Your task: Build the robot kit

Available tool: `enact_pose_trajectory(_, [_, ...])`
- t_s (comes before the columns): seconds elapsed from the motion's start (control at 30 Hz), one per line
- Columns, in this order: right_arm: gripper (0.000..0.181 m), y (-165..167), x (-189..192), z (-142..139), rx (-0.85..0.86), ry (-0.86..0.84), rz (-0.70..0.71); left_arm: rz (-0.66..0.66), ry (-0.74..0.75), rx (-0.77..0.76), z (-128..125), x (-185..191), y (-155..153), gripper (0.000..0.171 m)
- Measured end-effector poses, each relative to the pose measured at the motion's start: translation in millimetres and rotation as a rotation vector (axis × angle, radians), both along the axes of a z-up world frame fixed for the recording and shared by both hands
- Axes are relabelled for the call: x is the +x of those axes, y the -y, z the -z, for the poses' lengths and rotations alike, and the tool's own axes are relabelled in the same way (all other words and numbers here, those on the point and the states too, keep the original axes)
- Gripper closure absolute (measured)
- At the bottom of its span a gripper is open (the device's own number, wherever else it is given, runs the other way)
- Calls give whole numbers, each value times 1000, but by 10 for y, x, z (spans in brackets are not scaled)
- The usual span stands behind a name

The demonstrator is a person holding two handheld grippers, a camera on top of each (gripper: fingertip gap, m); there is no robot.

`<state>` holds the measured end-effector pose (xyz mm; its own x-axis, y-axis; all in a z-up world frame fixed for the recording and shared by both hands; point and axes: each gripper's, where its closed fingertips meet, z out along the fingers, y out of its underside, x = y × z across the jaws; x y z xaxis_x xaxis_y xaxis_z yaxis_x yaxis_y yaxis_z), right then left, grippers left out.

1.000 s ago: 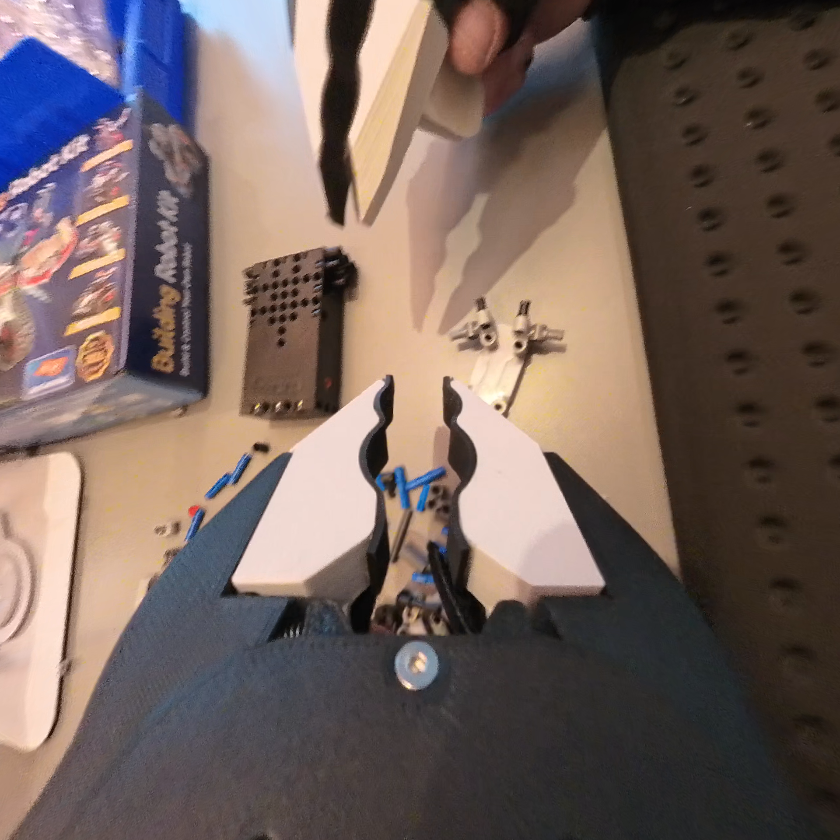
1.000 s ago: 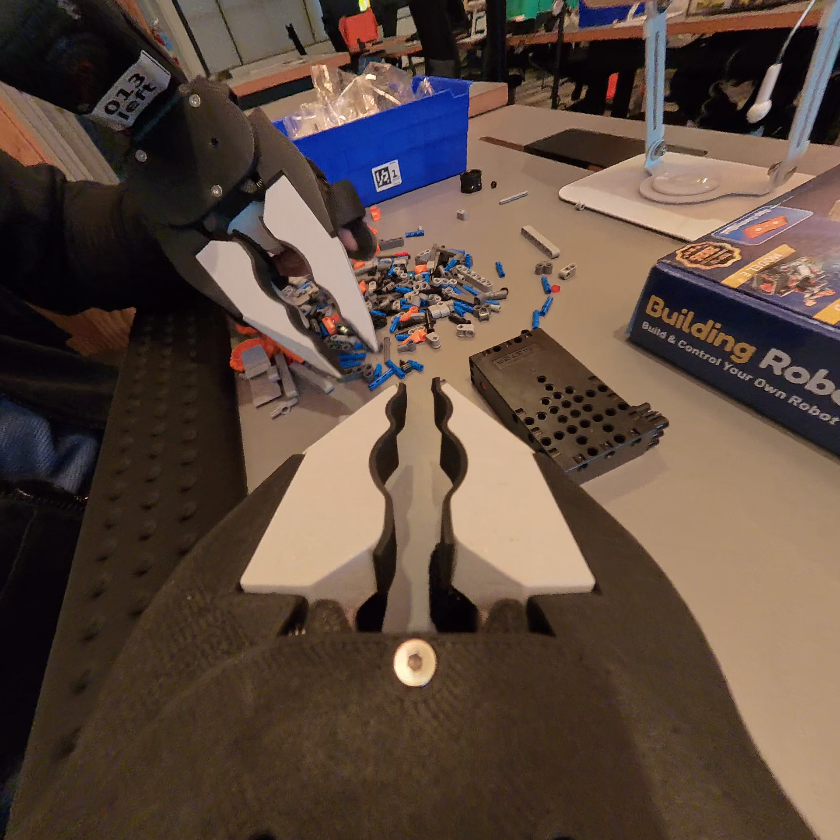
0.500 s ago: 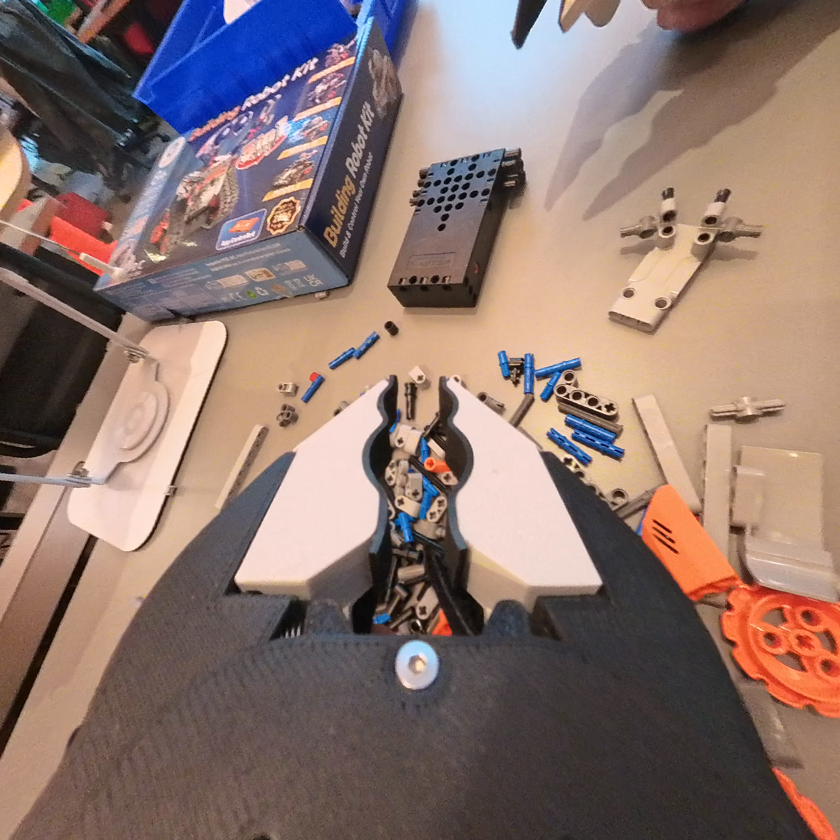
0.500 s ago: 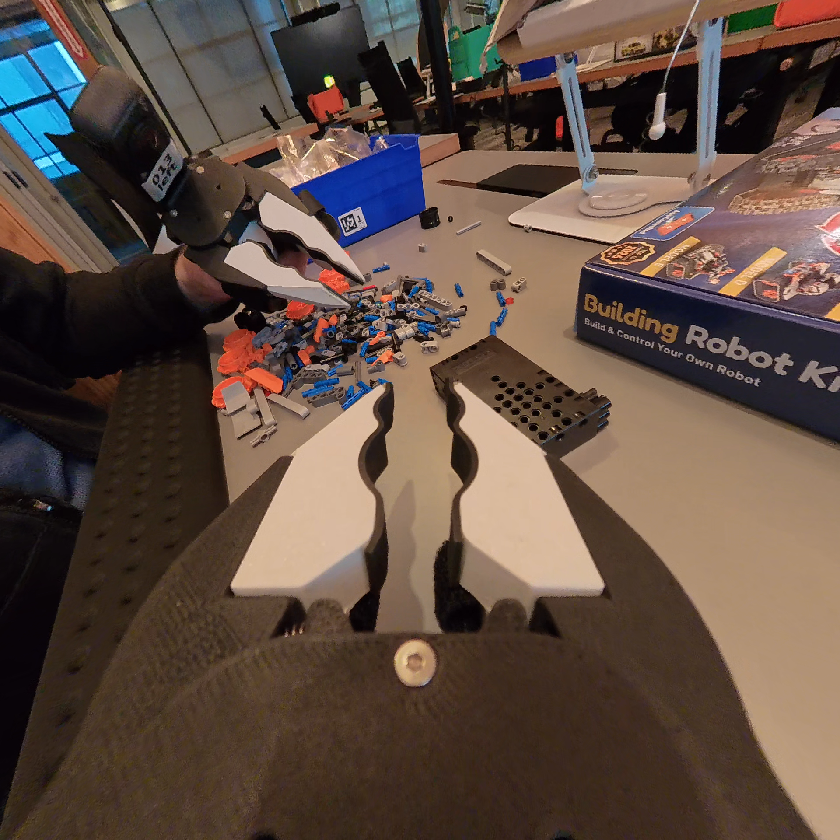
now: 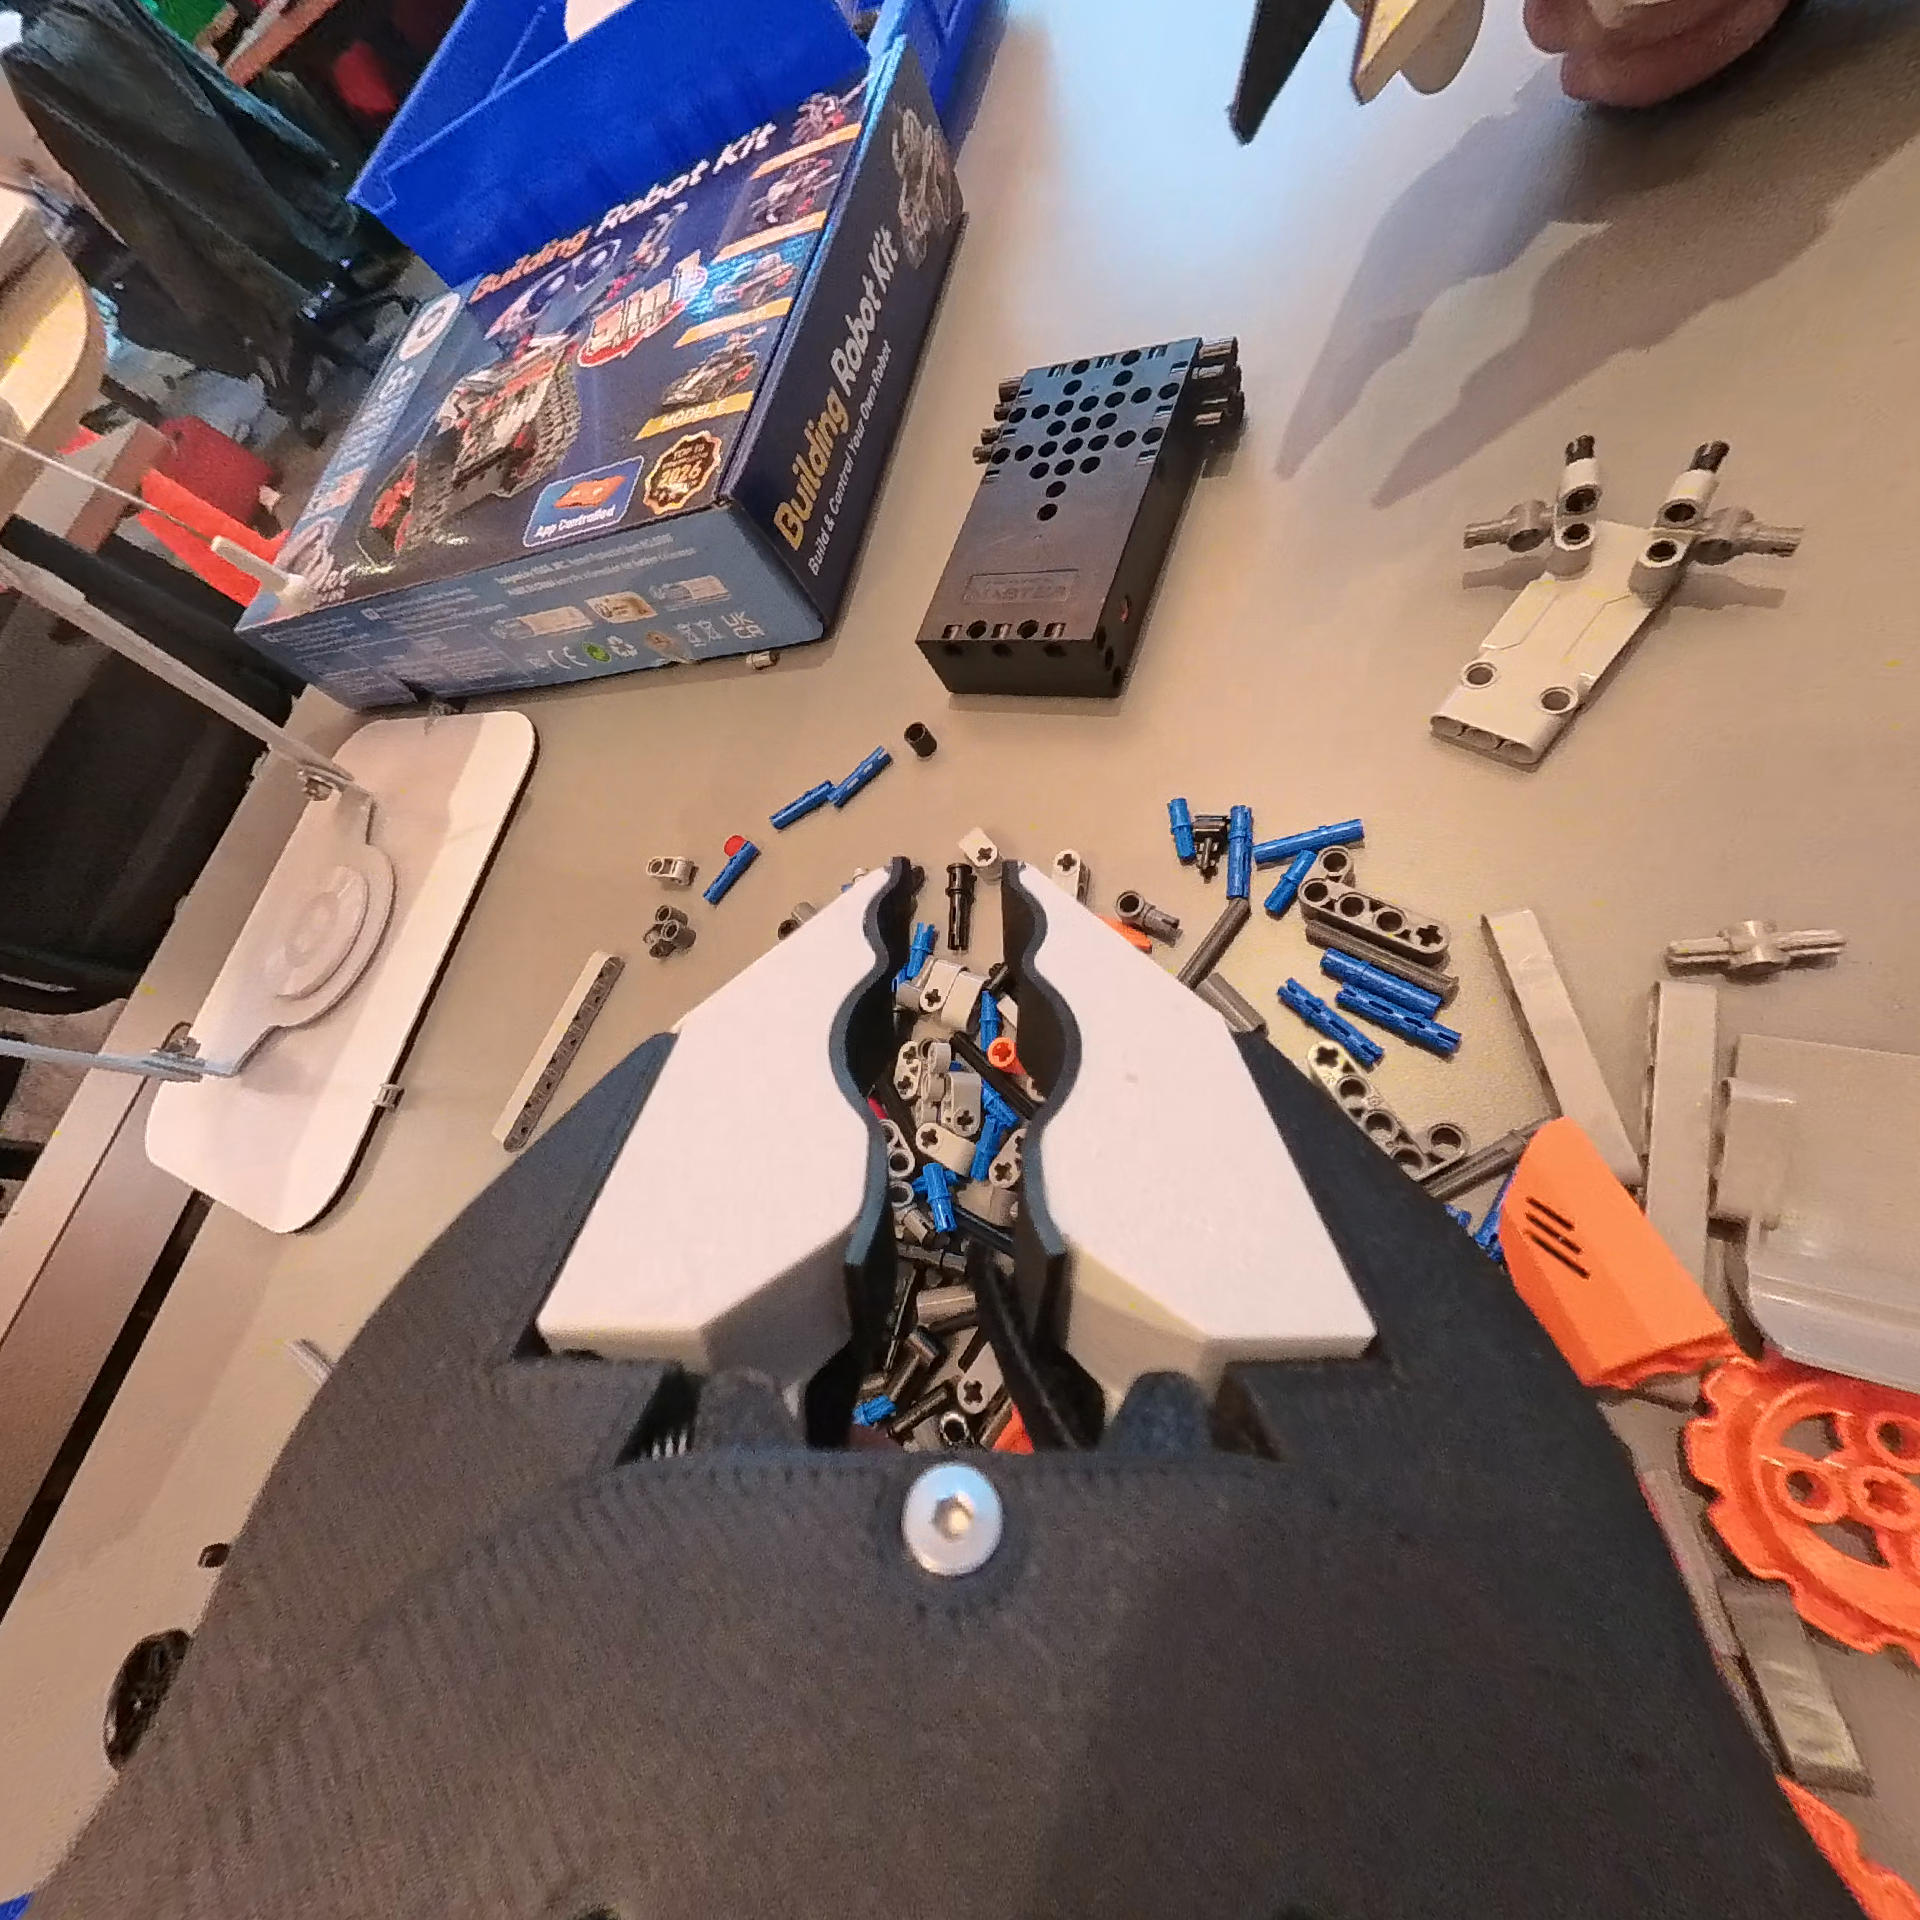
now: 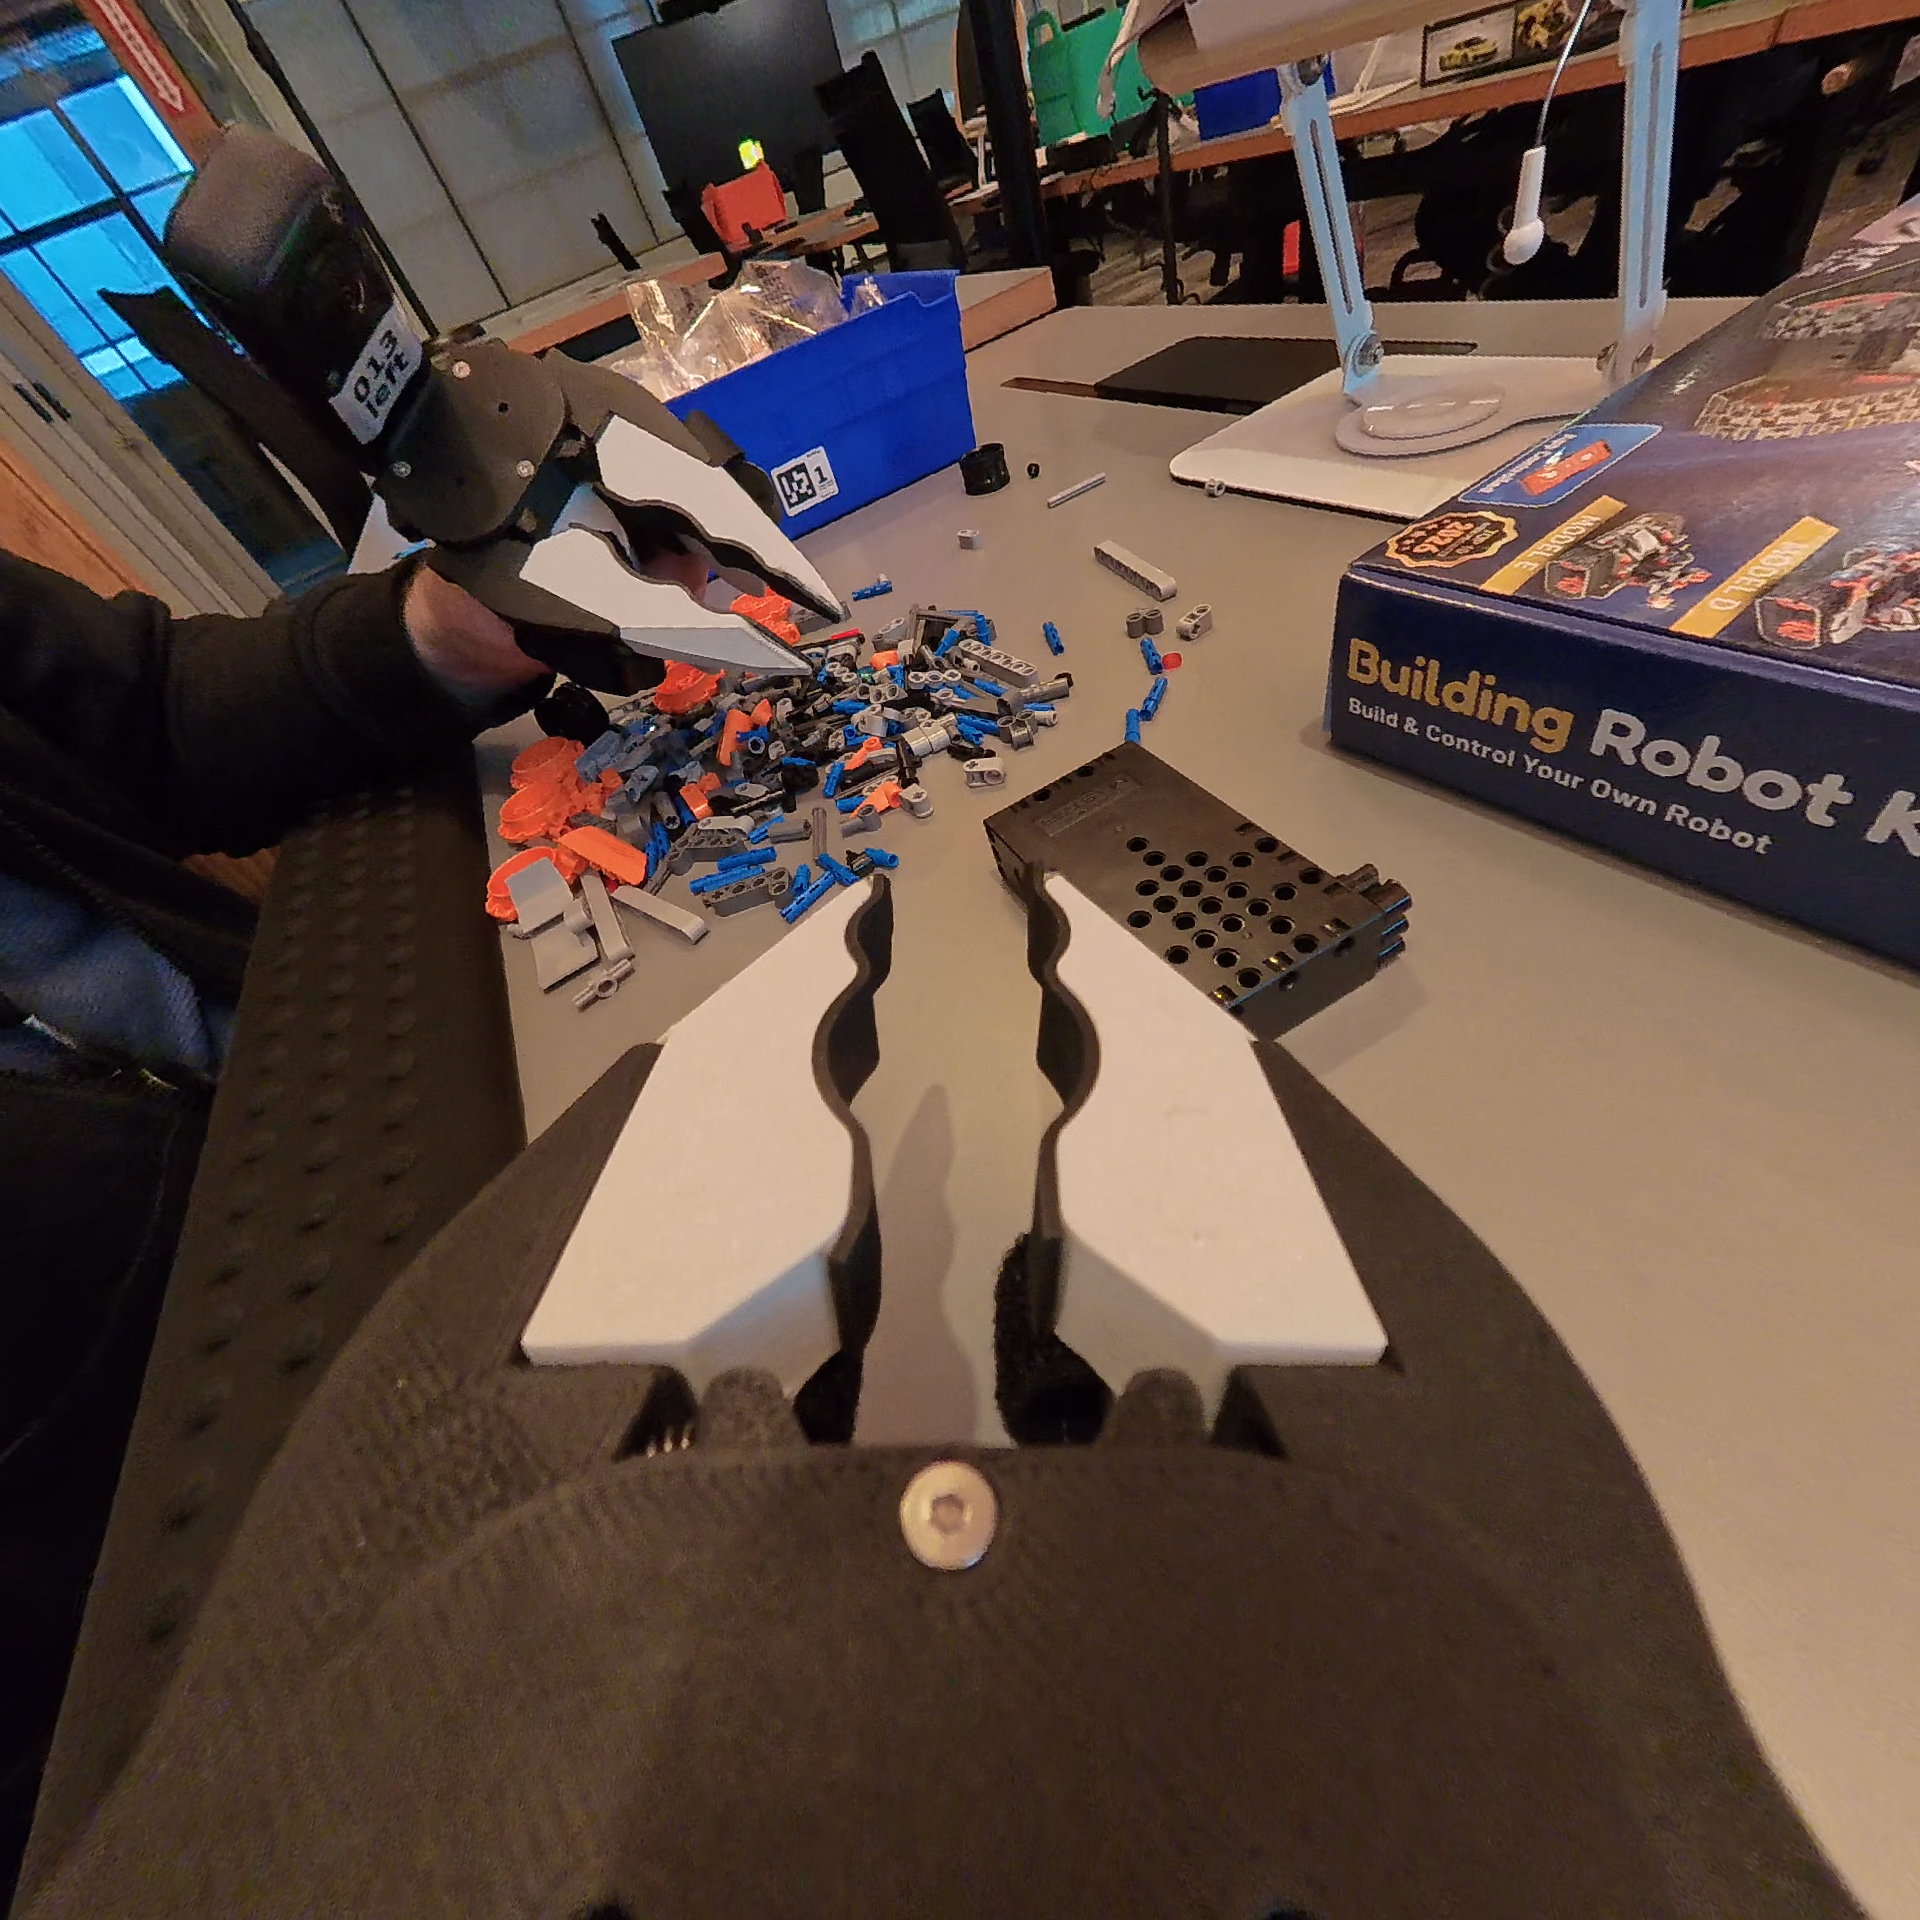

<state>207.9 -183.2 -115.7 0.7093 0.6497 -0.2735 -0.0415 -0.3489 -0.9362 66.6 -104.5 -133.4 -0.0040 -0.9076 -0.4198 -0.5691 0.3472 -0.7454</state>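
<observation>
Loose parts pile (image 6: 821, 727) lies under your left gripper (image 5: 956, 873), parted, empty; your right gripper (image 6: 961, 894) parted, empty, beside black perforated block (image 6: 1205, 883).

A grey table (image 6: 1558, 1195) fills the near ground, with a dark studded mat (image 6: 343, 1039) along its left edge. Far left, blue-lit windows (image 6: 94, 197) sit beside a pale panelled wall (image 6: 499, 135). Farther back, long wooden benches (image 6: 1507, 94) and dark chairs (image 6: 883, 156) stand in a dim workshop.
</observation>
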Motion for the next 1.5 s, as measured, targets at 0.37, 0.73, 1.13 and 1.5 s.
enact_pose_trajectory(0.37, [156, 8, -27, 14, -4, 12, -10, -1, 2, -15, 0, -6, -9, 158])
enact_pose_trajectory(0.73, [155, 9, -59, 41, -12, 29, -21, -6, -4, -13, 22, -15, -29, 158])
enact_pose_trajectory(1.13, [154, 17, -68, 55, -16, 42, -21, -15, -7, -23, 41, -21, -57, 158])
enact_pose_trajectory(1.5, [152, 66, -110, 200, -61, 137, -42, -12, -17, -29, 79, -12, -57, 158])
